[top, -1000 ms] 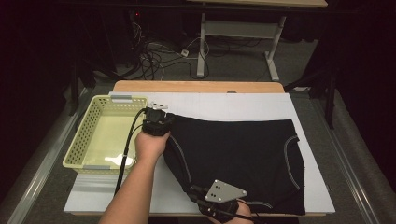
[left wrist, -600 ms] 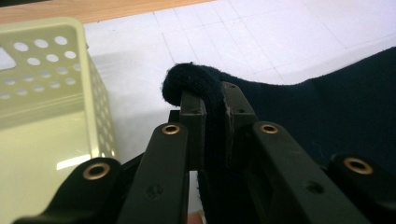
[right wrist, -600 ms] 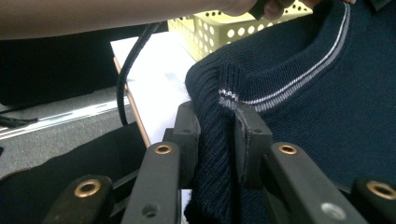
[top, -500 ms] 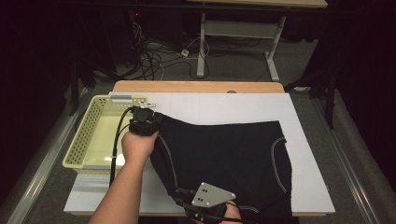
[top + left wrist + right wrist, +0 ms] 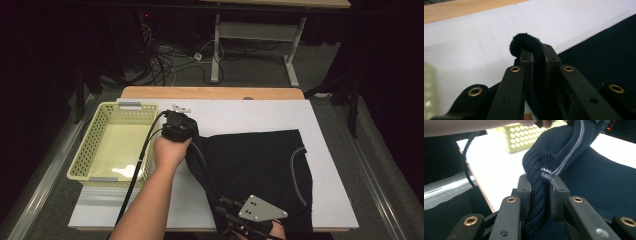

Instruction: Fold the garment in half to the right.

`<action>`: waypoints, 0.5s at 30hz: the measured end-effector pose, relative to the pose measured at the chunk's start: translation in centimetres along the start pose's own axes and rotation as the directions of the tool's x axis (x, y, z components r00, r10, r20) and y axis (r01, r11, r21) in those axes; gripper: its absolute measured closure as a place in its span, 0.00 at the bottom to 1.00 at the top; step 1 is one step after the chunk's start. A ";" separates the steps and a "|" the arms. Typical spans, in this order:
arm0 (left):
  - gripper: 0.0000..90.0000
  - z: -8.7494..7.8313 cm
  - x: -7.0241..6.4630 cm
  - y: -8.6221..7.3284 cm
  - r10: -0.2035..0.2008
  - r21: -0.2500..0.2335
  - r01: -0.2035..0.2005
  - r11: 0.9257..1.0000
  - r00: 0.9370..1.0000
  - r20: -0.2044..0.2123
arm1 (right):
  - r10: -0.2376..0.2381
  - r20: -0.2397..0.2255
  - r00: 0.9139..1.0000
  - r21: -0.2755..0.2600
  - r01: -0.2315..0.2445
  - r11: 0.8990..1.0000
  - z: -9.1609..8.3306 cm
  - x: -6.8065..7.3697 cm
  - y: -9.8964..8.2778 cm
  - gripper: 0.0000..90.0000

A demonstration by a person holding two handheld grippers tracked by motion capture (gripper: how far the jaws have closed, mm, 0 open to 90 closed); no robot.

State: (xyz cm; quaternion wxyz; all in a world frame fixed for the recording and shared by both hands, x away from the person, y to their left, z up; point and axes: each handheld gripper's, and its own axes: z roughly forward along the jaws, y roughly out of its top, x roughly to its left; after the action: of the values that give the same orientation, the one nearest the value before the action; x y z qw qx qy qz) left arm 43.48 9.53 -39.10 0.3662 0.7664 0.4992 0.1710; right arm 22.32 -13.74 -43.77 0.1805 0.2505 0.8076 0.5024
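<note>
- Our left gripper [image 5: 536, 60] has its fingers [image 5: 527, 65] clamped on a rolled edge of the dark garment [image 5: 255, 170]; a loop of the knit curls over the top of the fingertips.
- Our right gripper [image 5: 539, 187] has its fingers [image 5: 524, 190] pinched on the ribbed hem of the same garment, right where a pale stitched seam meets the rib.
- From the right fingers the cloth rises in a twisted band toward our left hand [image 5: 170, 150], which grips the left gripper [image 5: 177, 127] at the far end of that band.
- Beyond both pairs of fingers the rest of the garment lies spread flat on the white sheet [image 5: 260, 117] that covers the table [image 5: 210, 93].
- Just to the outer side of the left fingers sits a pale yellow basket [image 5: 92, 145] with perforated walls, on the sheet's left end.
- The right gripper [image 5: 250, 220], with its grey three-cornered plate, sits at the near edge of the table, on the garment's near corner.
- A black cable [image 5: 145, 150] trails from the left gripper along our forearm.
</note>
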 end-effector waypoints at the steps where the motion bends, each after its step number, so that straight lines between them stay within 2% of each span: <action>1: 0.88 0.3 -0.5 0.2 0.007 -0.001 -0.007 1.000 1.000 0.005 | 0.009 0.013 1.000 0.005 -0.009 1.000 -0.3 -0.3 -0.3 0.82; 9: 0.88 3.2 -4.0 1.8 0.056 -0.019 -0.054 0.998 0.996 0.073 | 0.070 0.117 0.991 0.022 -0.073 0.997 -2.9 -2.4 -2.5 0.82; 15: 0.88 5.1 -6.9 3.1 0.100 -0.037 -0.096 0.995 0.987 0.124 | 0.106 0.183 0.977 0.018 -0.111 0.994 -4.9 -3.4 -3.8 0.82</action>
State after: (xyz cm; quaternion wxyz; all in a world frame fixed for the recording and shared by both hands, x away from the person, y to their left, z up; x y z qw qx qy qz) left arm 45.57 0.69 -39.54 0.3999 0.7936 0.4341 0.1477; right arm 21.57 -20.67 -44.92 0.2222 0.3417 0.7798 0.4752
